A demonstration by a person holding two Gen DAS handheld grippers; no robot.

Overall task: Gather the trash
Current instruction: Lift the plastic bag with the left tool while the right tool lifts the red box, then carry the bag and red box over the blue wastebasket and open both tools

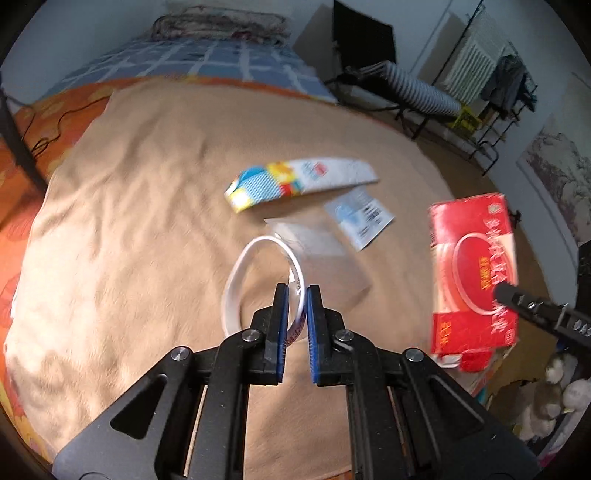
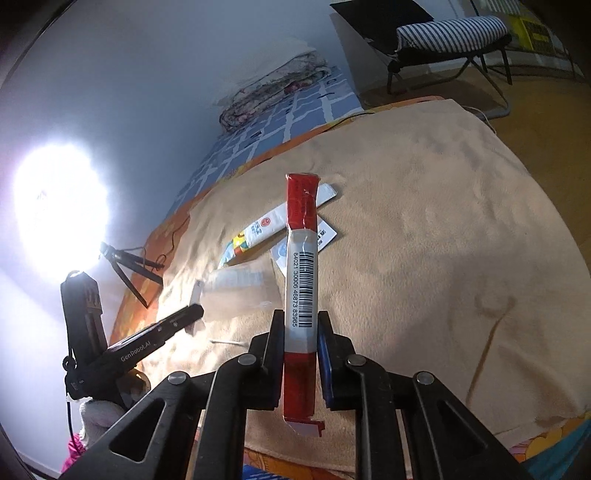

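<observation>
My left gripper (image 1: 297,293) is shut on the white rim of a clear plastic cup (image 1: 325,266), which lies on its side just above the tan blanket (image 1: 129,221). My right gripper (image 2: 301,319) is shut on a flat red box (image 2: 300,258), seen edge-on with a barcode label. In the left wrist view the red box (image 1: 472,280) hangs at the right with one right finger (image 1: 517,295) on it. A flattened colourful carton (image 1: 295,181) and a small white-and-blue packet (image 1: 360,218) lie on the blanket behind the cup. The right wrist view also shows the carton (image 2: 258,232), cup (image 2: 240,291) and left fingers (image 2: 181,319).
The blanket covers a bed with a blue checked sheet (image 1: 207,62) and folded quilt (image 1: 218,24) at its far end. A folding chair with a striped cushion (image 2: 450,33) stands on the floor beyond. A small tripod (image 2: 129,269) and cable lie at the bed's edge. Stuffed toys (image 1: 554,398) sit low right.
</observation>
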